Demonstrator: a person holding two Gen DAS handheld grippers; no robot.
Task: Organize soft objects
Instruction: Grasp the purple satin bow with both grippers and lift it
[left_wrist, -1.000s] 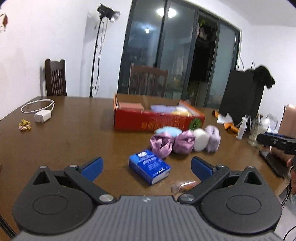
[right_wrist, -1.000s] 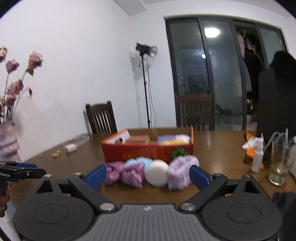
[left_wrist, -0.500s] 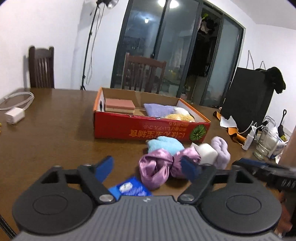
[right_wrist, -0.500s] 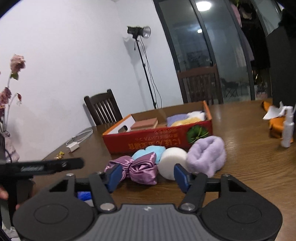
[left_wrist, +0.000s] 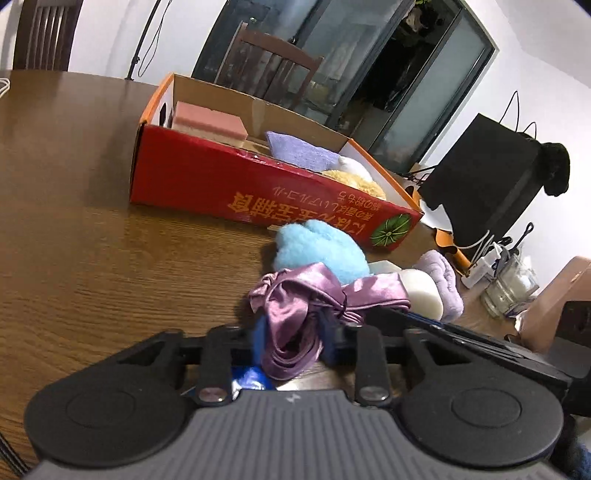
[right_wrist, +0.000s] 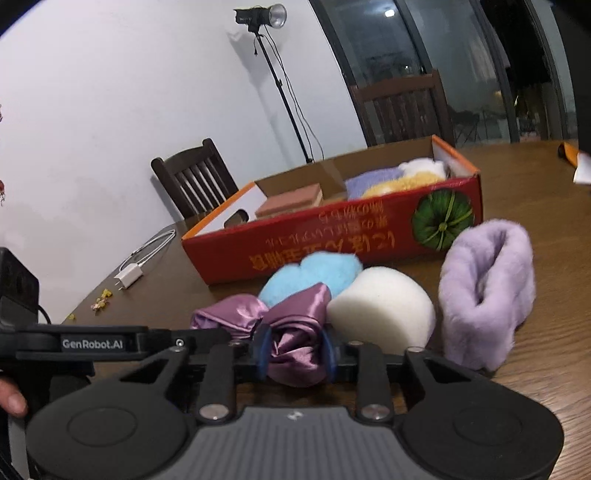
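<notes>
A purple satin cloth lies bunched on the wooden table. My left gripper is shut on its left lobe. My right gripper is shut on its right lobe. Behind it lie a light blue fluffy piece, a white foam block and a lilac furry roll. The red cardboard box behind them holds a pink sponge, a lilac cloth and a yellow plush.
A blue packet lies under my left gripper. A charger with cable lies at the table's left. A glass jar and black box stand at the right. Chairs stand behind the table.
Both grippers have moved forward and down onto the purple satin cloth and closed on it, one on each lobe. The other soft things have not moved.
</notes>
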